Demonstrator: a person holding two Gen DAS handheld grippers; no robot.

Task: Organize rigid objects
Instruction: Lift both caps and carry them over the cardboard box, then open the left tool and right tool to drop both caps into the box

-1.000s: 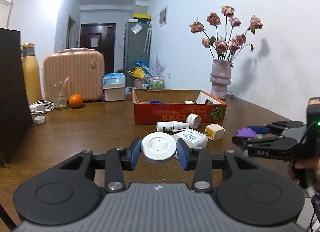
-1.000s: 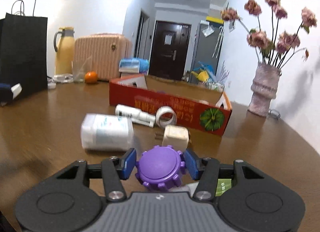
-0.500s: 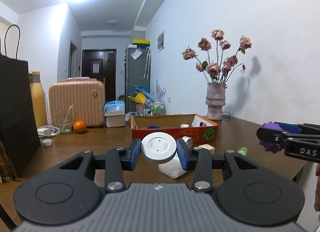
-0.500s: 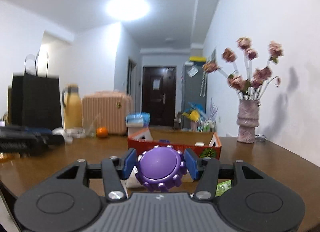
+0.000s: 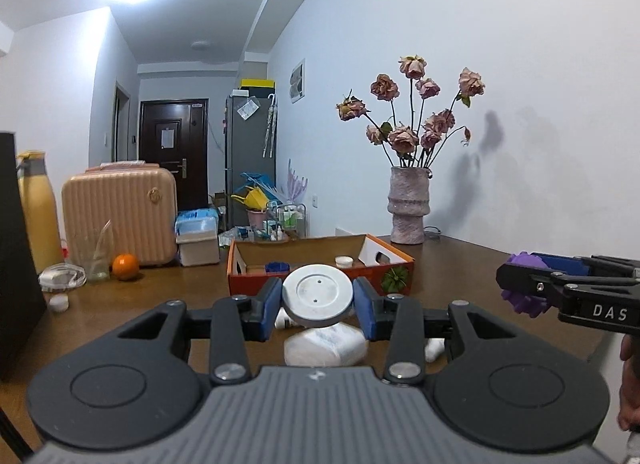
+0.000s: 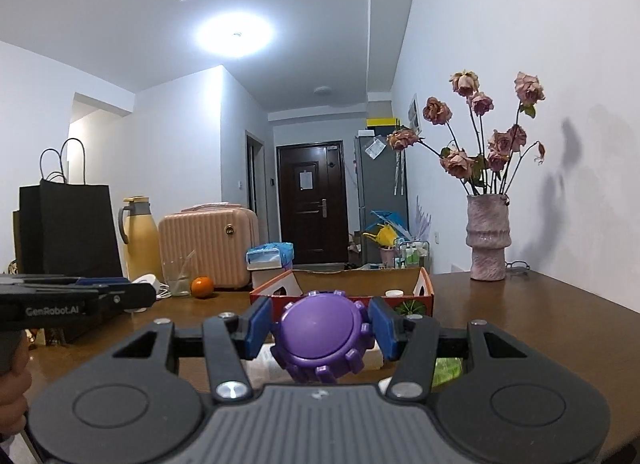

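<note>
My left gripper (image 5: pixel 317 302) is shut on a round white lid (image 5: pixel 317 296), held above the brown table in front of the orange cardboard box (image 5: pixel 396 264). My right gripper (image 6: pixel 320 328) is shut on a purple knobbed cap (image 6: pixel 320 334), and it shows at the right edge of the left wrist view as the right gripper (image 5: pixel 524 284). The same box (image 6: pixel 424 292) lies just beyond the purple cap. Inside the box lie a blue cap (image 5: pixel 277 266) and a small white lid (image 5: pixel 344 261). A white bottle (image 5: pixel 324 346) lies on the table below my left gripper.
A pink vase of dried roses (image 5: pixel 408 212) stands behind the box at the right. At the left are a black bag (image 6: pixel 68 232), a yellow flask (image 6: pixel 140 236), a pink suitcase (image 5: pixel 120 216), a glass (image 5: pixel 96 260) and an orange (image 5: pixel 125 266). A green packet (image 6: pixel 448 370) lies under my right gripper.
Both grippers have risen and tilted up from the table, each keeping its cap. The box and loose items have dropped lower in both views; the right gripper has lifted beside the left.
</note>
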